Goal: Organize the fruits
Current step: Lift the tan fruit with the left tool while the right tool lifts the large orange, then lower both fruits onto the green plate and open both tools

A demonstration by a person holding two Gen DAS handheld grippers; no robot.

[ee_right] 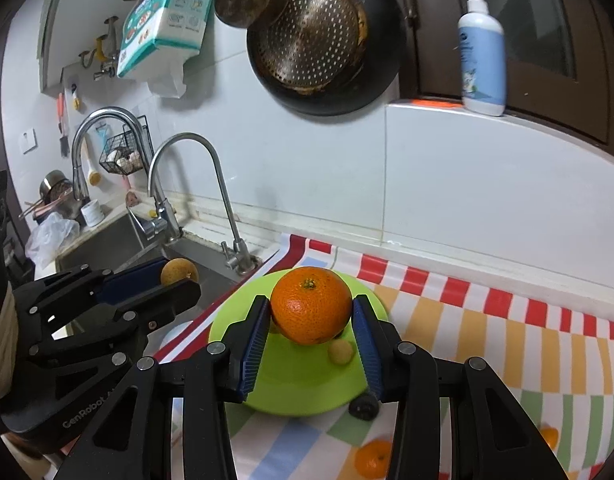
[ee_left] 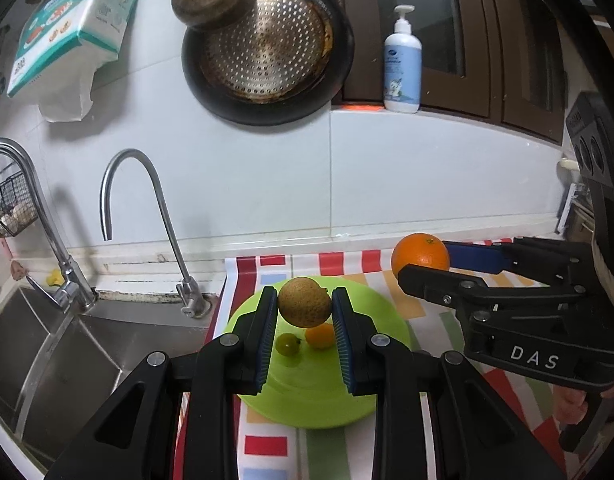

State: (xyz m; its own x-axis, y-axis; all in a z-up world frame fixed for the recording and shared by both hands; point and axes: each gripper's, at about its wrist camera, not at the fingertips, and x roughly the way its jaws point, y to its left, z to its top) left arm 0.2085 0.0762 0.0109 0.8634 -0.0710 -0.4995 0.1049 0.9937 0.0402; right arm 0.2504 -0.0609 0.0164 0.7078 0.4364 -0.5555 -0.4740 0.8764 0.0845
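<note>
Over the green plate (ee_right: 307, 384), only the right view shows the right gripper (ee_right: 311, 312) clamping the orange (ee_right: 311, 304).

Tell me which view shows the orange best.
The right wrist view: the orange sits centre frame, close and sharp, clamped between the right gripper jaws above the green plate. The left wrist view shows it only small, off to the right, partly hidden by a jaw.

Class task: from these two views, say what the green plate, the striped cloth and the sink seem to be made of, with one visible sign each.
Green plate: probably plastic; uniform lime colour, soft sheen.
Striped cloth: likely wipeable vinyl or oilcloth; glossy, printed stripes, lies smooth.
Sink: stainless steel; brushed grey metallic reflections.
</note>
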